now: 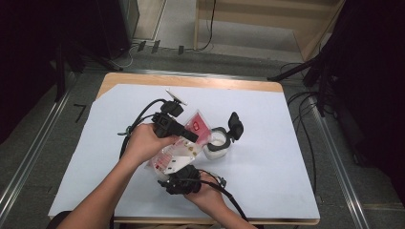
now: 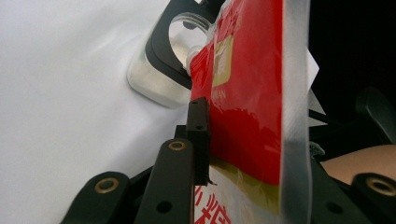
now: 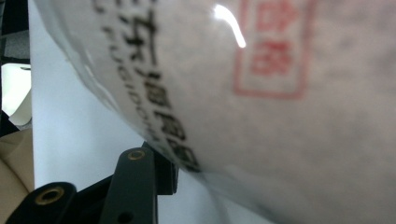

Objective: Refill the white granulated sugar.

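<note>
A plastic bag (image 1: 177, 151) with a red top and a clear, white-printed lower part hangs tilted between my two grippers. My left gripper (image 1: 192, 136) is shut on the red upper part; in the left gripper view (image 2: 247, 140) one black jaw presses the red film and the other is hidden behind the bag (image 2: 247, 93). My right gripper (image 1: 184, 175) is shut on the bag's lower end, whose printed film (image 3: 261, 93) bulges over the jaws. The bag's top corner reaches toward an open clear jar (image 1: 217, 144), whose black lid (image 1: 235, 125) is flipped back. The jar (image 2: 159, 74) lies just beyond the bag.
A white sheet (image 1: 272, 162) covers the wooden table (image 1: 191, 80). Black cables (image 1: 143, 114) trail from both grippers across the sheet. Metal rails and more cables run along the floor on both sides of the table.
</note>
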`<state>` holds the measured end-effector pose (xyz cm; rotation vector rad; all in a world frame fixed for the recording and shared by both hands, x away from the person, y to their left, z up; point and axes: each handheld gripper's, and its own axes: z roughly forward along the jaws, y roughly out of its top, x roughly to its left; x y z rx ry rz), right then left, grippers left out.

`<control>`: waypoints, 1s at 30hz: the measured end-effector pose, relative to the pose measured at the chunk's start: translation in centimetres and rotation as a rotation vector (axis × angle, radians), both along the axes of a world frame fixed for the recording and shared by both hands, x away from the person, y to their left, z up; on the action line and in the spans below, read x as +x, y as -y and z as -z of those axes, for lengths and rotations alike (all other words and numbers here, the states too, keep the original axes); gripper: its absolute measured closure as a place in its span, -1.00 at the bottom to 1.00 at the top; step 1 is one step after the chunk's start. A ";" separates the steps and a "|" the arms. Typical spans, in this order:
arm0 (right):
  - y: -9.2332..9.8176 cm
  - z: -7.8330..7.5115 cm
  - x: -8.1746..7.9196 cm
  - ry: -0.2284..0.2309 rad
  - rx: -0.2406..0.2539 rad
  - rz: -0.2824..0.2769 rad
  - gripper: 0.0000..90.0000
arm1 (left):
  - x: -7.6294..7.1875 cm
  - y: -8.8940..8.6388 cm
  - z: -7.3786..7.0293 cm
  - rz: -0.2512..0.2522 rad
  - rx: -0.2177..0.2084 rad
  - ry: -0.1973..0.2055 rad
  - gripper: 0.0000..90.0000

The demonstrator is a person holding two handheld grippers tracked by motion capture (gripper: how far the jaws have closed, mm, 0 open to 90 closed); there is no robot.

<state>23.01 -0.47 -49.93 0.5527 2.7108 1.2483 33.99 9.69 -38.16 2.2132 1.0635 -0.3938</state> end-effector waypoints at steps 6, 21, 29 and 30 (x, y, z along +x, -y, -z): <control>0.1 0.0 0.1 -0.005 -0.003 0.006 0.29 | -0.4 -0.1 -0.3 0.013 -0.007 0.011 0.85; 1.3 -1.0 1.0 0.010 0.054 0.063 0.27 | -0.5 -2.7 -2.3 -0.009 -0.135 0.034 0.90; 2.3 -1.6 1.8 0.020 0.095 0.103 0.25 | -0.5 -4.5 -3.4 -0.035 -0.184 0.059 0.90; 2.5 -1.7 1.9 0.023 0.099 0.109 0.24 | -0.5 -4.6 -3.5 -0.040 -0.186 0.062 0.90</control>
